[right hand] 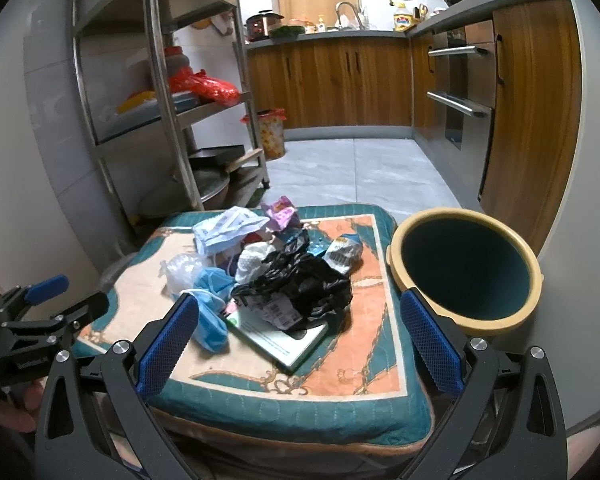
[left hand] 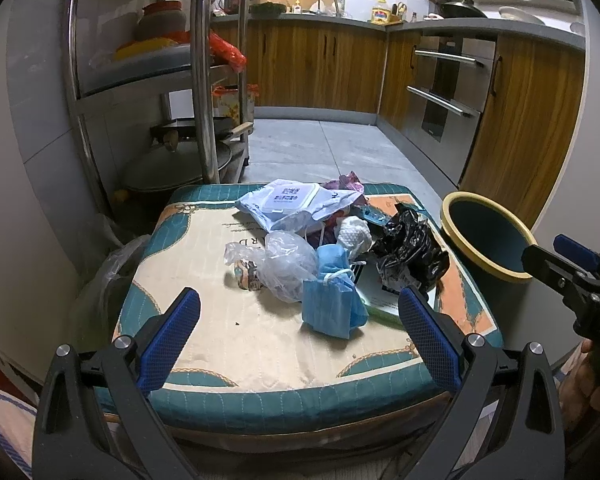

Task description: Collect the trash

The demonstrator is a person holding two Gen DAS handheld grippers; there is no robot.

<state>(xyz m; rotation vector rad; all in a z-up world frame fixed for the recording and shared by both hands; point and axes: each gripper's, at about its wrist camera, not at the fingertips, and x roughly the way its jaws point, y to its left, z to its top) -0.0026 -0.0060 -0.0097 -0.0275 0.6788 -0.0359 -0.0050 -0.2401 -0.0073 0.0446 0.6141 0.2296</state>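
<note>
left gripper spread – empty | right gripper spread – empty | one trash bin | two blue face masks

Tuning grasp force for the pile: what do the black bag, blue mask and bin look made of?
Black bag: thin glossy plastic film, by its crinkles and glints. Blue mask: soft matte nonwoven fabric, pleated, with a white ear loop. Bin: rigid, probably moulded plastic, with a smooth cream rim and a dark teal inside; hard to be sure.
</note>
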